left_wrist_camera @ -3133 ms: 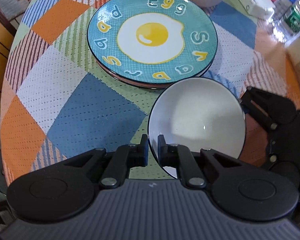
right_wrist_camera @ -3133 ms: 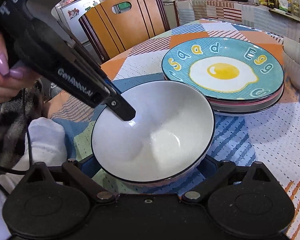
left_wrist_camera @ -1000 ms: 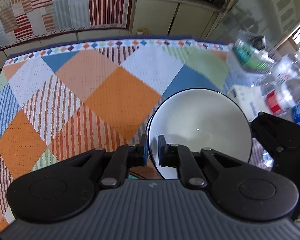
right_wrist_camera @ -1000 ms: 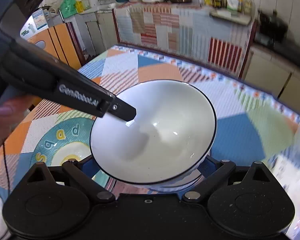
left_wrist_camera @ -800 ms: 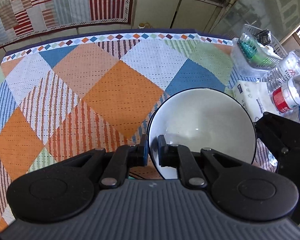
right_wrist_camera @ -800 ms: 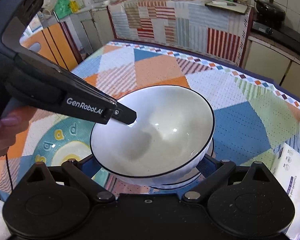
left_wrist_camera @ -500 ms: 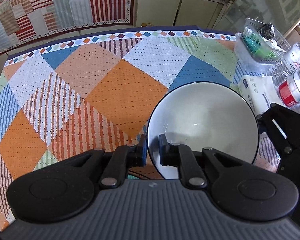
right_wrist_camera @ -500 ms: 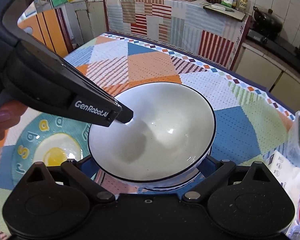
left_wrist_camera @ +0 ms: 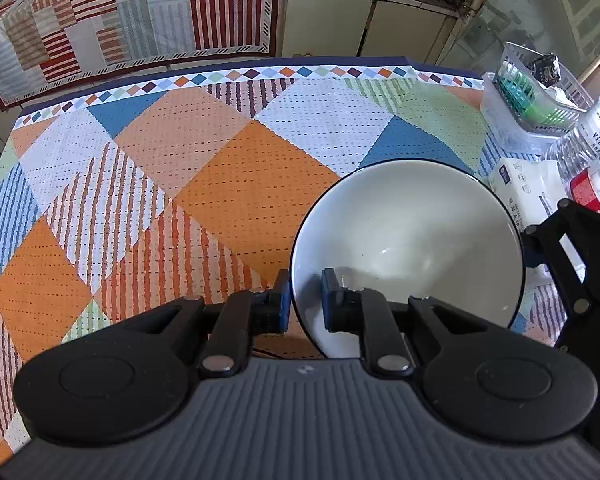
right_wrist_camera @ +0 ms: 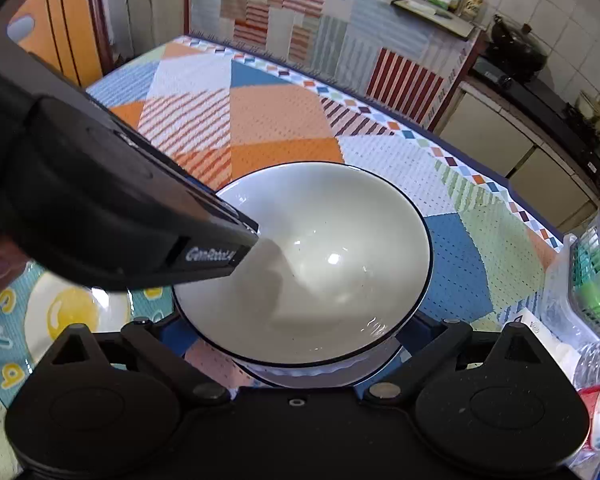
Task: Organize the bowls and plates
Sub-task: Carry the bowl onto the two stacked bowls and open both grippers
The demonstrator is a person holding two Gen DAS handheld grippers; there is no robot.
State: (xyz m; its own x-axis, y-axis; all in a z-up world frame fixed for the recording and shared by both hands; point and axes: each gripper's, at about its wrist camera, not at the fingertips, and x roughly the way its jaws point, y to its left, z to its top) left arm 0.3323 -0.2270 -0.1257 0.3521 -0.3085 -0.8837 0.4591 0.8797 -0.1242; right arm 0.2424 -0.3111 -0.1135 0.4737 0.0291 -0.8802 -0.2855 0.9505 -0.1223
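So from the left wrist, the left gripper (left_wrist_camera: 305, 297) has its fingers pinched on the rim of the white bowl (left_wrist_camera: 416, 236), above a patchwork-cloth tabletop (left_wrist_camera: 228, 168); striped-cloth counter (left_wrist_camera: 120, 20) behind. From the right wrist, the right gripper (right_wrist_camera: 296, 344) fingers straddle the bowl's sides, another bowl (right_wrist_camera: 300, 376) underneath, egg plate (right_wrist_camera: 60, 320) at left.

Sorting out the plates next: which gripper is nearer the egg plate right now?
Left, probably. In the right wrist view the left gripper reaches over the egg plate to pinch the white bowl. The right gripper cradles that bowl with the plate off to its left.
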